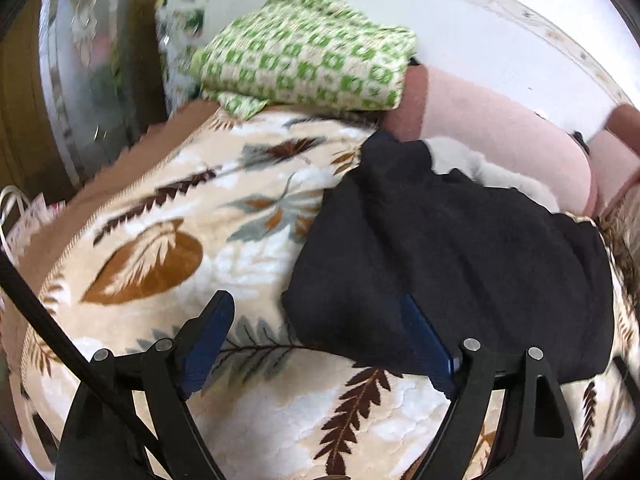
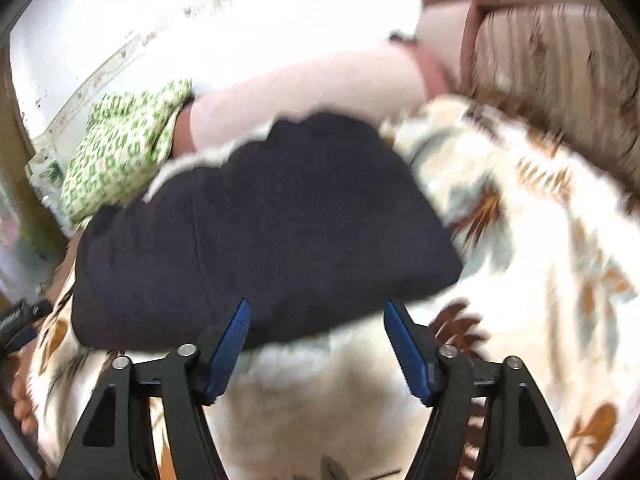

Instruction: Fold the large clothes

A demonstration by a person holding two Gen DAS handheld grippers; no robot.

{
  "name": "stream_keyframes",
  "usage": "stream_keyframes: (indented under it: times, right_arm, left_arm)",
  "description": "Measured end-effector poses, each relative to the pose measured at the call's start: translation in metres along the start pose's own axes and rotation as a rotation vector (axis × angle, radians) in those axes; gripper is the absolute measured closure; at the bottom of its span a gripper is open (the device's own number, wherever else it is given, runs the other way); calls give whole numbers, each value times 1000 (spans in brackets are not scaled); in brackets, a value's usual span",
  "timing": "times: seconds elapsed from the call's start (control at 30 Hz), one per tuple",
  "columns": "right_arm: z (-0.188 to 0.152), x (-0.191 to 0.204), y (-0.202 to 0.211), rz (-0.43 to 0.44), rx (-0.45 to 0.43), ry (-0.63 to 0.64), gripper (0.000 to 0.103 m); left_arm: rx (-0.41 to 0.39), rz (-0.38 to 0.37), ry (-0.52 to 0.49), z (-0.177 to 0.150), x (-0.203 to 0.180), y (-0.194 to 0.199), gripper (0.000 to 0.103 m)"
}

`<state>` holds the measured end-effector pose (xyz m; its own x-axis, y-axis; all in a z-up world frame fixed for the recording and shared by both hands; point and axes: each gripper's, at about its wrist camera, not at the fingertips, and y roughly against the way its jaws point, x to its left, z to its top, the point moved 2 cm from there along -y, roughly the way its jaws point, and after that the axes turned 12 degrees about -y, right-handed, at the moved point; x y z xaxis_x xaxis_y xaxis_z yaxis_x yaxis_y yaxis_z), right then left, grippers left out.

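Observation:
A dark navy garment (image 1: 448,264) lies folded in a compact bundle on a cream leaf-patterned blanket (image 1: 168,216). White fleecy lining (image 1: 500,172) shows at its far edge. My left gripper (image 1: 316,320) is open and empty, with its right finger at the garment's near left edge. In the right wrist view the same garment (image 2: 264,224) lies just beyond my right gripper (image 2: 316,328), which is open and empty above the garment's near edge. That view is motion-blurred.
A folded green-and-white patterned cloth (image 1: 304,52) lies at the blanket's far side, also in the right wrist view (image 2: 120,148). Pink folded fabric (image 1: 492,120) lies beyond the garment. A white wall (image 1: 480,12) is behind. A wooden frame (image 1: 20,120) stands at left.

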<state>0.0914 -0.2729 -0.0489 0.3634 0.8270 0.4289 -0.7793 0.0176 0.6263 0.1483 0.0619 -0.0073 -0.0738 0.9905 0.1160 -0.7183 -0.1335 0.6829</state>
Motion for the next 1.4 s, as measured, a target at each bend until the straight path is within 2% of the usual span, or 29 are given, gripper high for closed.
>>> stream_keyframes:
  times: [0.1, 0.2, 0.27, 0.3, 0.4, 0.47, 0.57, 0.63, 0.83, 1.03, 1.2, 1.4]
  right_arm:
    - [26, 29, -24, 2, 12, 54, 40]
    - [45, 52, -60, -25, 52, 127, 42]
    - [51, 60, -100, -71, 125, 130, 42]
    - [51, 59, -122, -92, 168, 121, 38]
    - [53, 62, -139, -141, 178, 118, 34]
    - [56, 66, -122, -145, 164, 121, 34]
    - [49, 63, -81, -46, 136, 97, 33]
    - [35, 55, -52, -14, 134, 91, 33]
    - [-12, 22, 8, -63, 130, 129, 29]
    - [-34, -3, 29, -120, 147, 141, 26]
    - [-39, 8, 46, -83, 102, 194, 25]
    - [-46, 18, 46, -50, 105, 223, 23]
  left_arm:
    - [-19, 37, -36, -2, -8, 4, 18]
    - [-24, 28, -46, -5, -13, 6, 18]
    - [-24, 7, -50, -6, -14, 8, 18]
    - [-26, 1, -53, -7, -15, 10, 18]
    - [-25, -7, -69, -9, -17, 11, 18]
    - [-12, -39, -74, -9, -19, 11, 18]
    - [-3, -94, -58, -10, -21, 13, 18]
    - [-21, -117, -52, -11, -26, 20, 18]
    - [-57, -136, -124, -22, -53, 52, 18]
    - [-23, -153, -185, -52, -84, 77, 18]
    - [-9, -128, -266, -69, -106, 91, 18]
    - [39, -143, -268, -77, -115, 92, 18]
